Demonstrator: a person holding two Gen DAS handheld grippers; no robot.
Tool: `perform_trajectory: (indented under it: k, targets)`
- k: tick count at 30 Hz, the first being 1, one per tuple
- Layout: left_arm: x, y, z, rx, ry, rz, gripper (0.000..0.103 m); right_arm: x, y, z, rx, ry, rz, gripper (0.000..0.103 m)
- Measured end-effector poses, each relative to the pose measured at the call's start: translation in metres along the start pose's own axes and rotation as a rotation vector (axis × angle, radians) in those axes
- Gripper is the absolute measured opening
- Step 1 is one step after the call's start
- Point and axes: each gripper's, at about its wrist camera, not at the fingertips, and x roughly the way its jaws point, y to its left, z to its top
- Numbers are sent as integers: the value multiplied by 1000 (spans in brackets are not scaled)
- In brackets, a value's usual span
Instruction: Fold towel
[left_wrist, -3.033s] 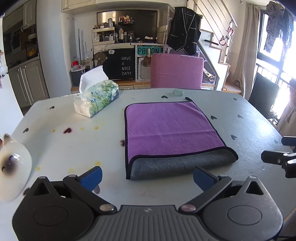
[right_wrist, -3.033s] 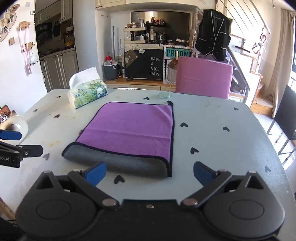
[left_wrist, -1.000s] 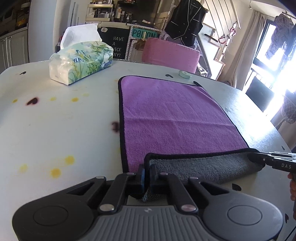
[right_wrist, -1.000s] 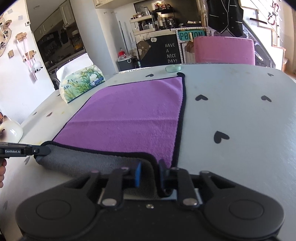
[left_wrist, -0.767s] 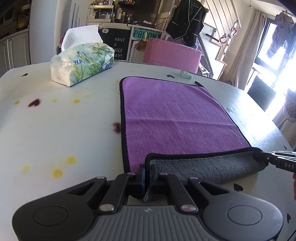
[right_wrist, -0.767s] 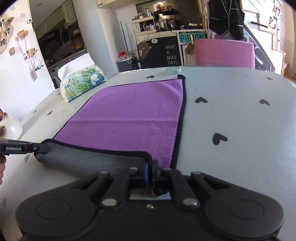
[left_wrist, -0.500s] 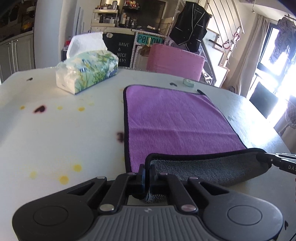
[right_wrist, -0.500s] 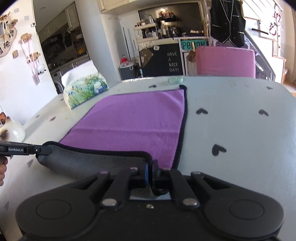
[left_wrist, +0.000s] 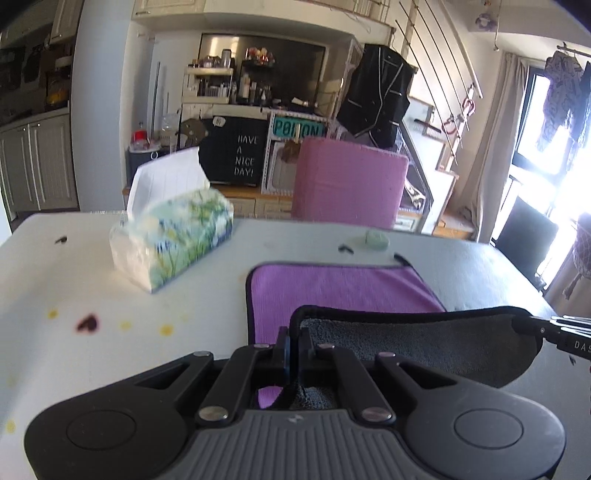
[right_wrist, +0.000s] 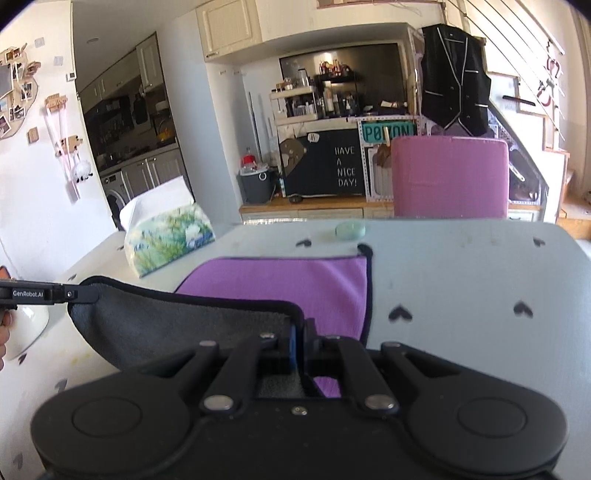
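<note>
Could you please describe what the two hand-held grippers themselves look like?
Both are matte black, with round housings and silver pivot pins. The left hand-held gripper has a ribbed grey grip; the right hand-held gripper shows a thin cable. Blue pads line the fingers, and white lettering marks their sides.

"HAVE A NICE DAY!" on blackboard (right_wrist: 341, 167), "GenRobot.AI" on left tongs (right_wrist: 79, 294)

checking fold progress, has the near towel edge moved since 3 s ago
Yes. The towel edge, pinched by both grippers, has lifted off the table and moved toward the tissue box.
</note>
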Motion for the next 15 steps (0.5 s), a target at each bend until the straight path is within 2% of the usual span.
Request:
perform_trajectory:
  k: [15]
  targets:
    - [63, 10, 55, -18, -33, 34, 4, 58, -13, 67, -16, -37, -8, 4]
